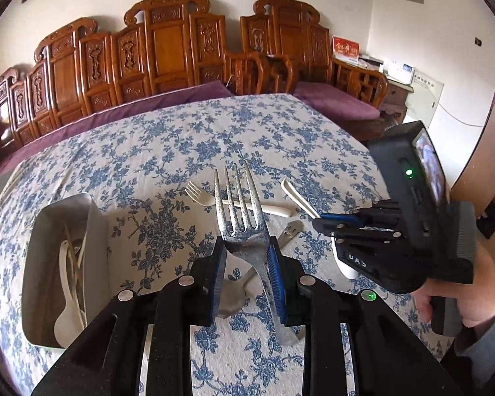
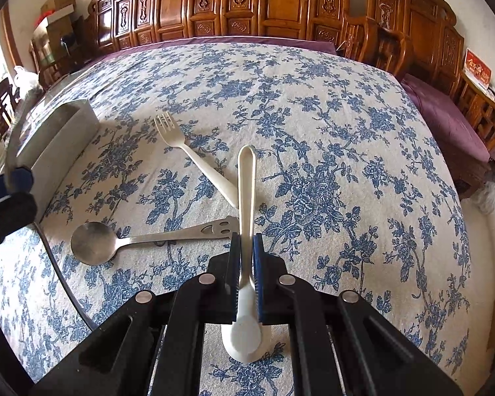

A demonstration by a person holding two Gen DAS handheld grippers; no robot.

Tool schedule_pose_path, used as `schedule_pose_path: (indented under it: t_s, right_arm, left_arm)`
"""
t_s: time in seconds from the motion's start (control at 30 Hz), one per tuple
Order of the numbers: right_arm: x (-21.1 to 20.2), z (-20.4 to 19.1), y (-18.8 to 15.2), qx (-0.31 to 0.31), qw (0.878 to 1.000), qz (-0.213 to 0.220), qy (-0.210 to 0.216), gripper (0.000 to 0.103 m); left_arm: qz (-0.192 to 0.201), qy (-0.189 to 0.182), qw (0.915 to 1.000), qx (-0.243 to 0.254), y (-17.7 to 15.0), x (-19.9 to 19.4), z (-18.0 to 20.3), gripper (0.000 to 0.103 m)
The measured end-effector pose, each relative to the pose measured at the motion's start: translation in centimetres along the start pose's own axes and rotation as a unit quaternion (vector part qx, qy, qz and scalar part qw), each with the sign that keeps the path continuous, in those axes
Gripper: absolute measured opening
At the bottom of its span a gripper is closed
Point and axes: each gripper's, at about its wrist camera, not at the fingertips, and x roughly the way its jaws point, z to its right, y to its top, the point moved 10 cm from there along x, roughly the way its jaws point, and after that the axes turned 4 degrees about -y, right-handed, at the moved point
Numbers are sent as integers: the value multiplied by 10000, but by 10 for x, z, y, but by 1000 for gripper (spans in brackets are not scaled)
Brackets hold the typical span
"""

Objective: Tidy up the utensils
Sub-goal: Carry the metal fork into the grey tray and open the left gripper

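Left claw point(image 1: 246, 257) pinches metal fork point(image 1: 244, 217) at the neck, lifted above the desk point(image 1: 168, 138). Right claw point(image 2: 246, 260) pinches white spoon point(image 2: 246, 198) mid-handle. Judgement: carry both level to the metal box point(image 1: 95, 231) at the left edge; release tips-down, one at a time.

A home living or dining room is shown. A table is covered with a blue floral tablecloth point(image 2: 313, 105), on which household cutlery is laid. From ten to two o'clock, carved wooden benches point(image 1: 168, 49) with purple cushions point(image 2: 445, 122) are set along a white wall. Stacked cardboard boxes point(image 2: 57, 3) are seen at ten o'clock in the right wrist view.
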Motion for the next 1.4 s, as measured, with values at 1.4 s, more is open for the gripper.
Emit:
schedule_pose_path:
  t_s: [1.4]
  right_arm:
    - [-98, -144, 23, -782, 9880, 1310, 243, 9]
  left_arm:
    - [804, 1318, 9856, -683, -3, -154, -175, 23]
